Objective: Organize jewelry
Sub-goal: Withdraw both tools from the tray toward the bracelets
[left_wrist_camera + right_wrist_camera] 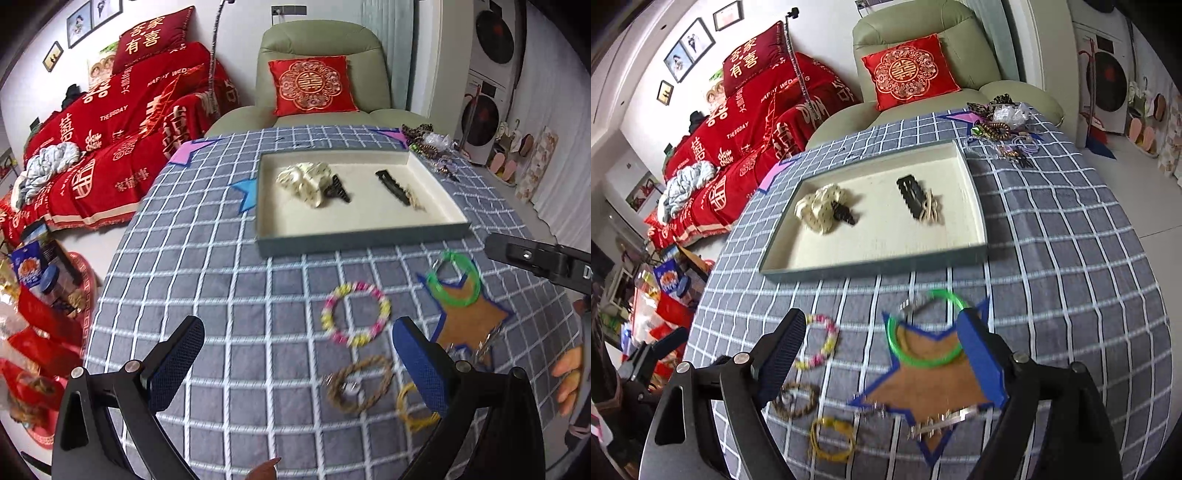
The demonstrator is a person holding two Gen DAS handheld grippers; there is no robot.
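Several bracelets lie on the checked cloth in front of a shallow tray (pixel 354 242) (pixel 871 267). My left gripper (pixel 299 365) is open above the cloth. A pink-and-yellow bracelet (pixel 328 317) lies just ahead between its fingers, untouched. A brown rope bracelet (pixel 369 362) and a yellow one (pixel 406 413) lie by its right finger. My right gripper (pixel 882 354) is open over an orange star patch (pixel 923 387). A green bangle (pixel 912 360) rests flat on the star between its fingers, free of the pads. The tray holds a cream scrunchie (pixel 816 210), a black claw clip (pixel 844 216) and a black hair clip (pixel 912 195).
A pile of mixed jewelry (pixel 1004 129) sits at the table's far right corner. Silver hair clips (pixel 945 421) lie on the star's near points. A green armchair (pixel 321 48) stands behind the table, a red-covered sofa (pixel 110 140) to the left. A person's fingers (pixel 569 373) show at the right edge.
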